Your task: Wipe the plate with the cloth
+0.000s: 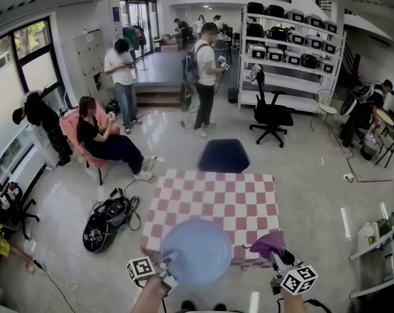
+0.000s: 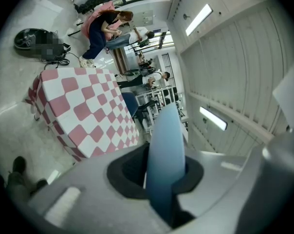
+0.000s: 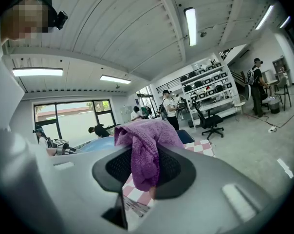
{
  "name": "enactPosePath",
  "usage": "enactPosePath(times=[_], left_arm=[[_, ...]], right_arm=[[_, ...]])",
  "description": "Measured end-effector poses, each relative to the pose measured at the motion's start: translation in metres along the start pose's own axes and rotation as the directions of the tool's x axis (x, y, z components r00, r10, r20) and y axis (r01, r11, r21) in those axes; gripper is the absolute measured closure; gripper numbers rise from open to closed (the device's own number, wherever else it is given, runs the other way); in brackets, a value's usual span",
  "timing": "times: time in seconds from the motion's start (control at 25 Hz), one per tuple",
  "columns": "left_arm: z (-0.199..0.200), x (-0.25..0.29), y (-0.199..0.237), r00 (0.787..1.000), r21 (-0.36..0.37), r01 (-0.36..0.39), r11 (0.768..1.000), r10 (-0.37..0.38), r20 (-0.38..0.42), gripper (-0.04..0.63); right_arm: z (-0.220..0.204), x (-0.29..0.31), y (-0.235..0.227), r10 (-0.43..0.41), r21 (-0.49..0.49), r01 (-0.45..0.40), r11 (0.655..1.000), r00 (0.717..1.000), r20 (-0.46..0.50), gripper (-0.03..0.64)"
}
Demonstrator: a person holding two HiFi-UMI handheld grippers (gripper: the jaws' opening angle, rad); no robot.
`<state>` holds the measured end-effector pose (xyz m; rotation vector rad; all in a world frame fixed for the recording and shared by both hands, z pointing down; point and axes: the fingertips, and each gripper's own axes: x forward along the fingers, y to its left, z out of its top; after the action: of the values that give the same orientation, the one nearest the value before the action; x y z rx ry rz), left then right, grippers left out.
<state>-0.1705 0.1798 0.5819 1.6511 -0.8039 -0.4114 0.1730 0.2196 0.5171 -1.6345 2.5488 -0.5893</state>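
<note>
Closest to me, my left gripper [image 1: 166, 262] is clamped on the near-left rim of the round, pale blue plate [image 1: 197, 250]. In the left gripper view the rim stands edge-on between the two jaws, which press it from either side. My right gripper [image 1: 276, 255] is closed on the purple terry cloth [image 1: 267, 242], and a bunch of it hangs down between the jaws in the right gripper view. I hold the plate in the air over the near edge of the square table with the pink-and-white checked cover [image 1: 216, 197], its face turned up toward me. The cloth sits just beside the plate's right edge; whether they touch I cannot tell. Beyond the table stands a dark blue chair [image 1: 223, 155].
</note>
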Motion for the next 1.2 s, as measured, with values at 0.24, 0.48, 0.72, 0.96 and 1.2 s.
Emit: enactPosePath(times=[0.24, 0.48, 0.72, 0.96, 1.2], left_arm=[[-0.017, 0.009, -0.002, 1.0, -0.004, -0.006, 1.0, 0.006, 0.02, 0.548], [-0.038, 0.015, -0.004, 0.999, -0.012, -0.016, 1.0, 0.016, 0.042, 0.548], [-0.052, 0.024, -0.001, 0.998, -0.019, -0.022, 1.0, 0.023, 0.054, 0.548], [-0.044, 0.036, 0.008, 0.998, -0.03, -0.034, 0.999, 0.036, 0.058, 0.548], [-0.01, 0.065, 0.02, 0.999, -0.032, -0.04, 0.999, 0.041, 0.029, 0.548]], right_arm=[[0.003, -0.005, -0.019, 0.023, 0.011, -0.023, 1.0, 1.0, -0.006, 0.511], [0.004, -0.012, -0.038, 0.064, 0.022, -0.063, 0.998, 0.998, -0.014, 0.511], [-0.002, -0.012, -0.053, 0.09, 0.027, -0.089, 0.996, 0.996, -0.028, 0.511], [-0.005, 0.002, -0.064, 0.092, 0.043, -0.09, 0.995, 0.995, -0.038, 0.511], [0.0, 0.037, -0.073, 0.068, 0.035, -0.066, 0.997, 0.996, -0.052, 0.511]])
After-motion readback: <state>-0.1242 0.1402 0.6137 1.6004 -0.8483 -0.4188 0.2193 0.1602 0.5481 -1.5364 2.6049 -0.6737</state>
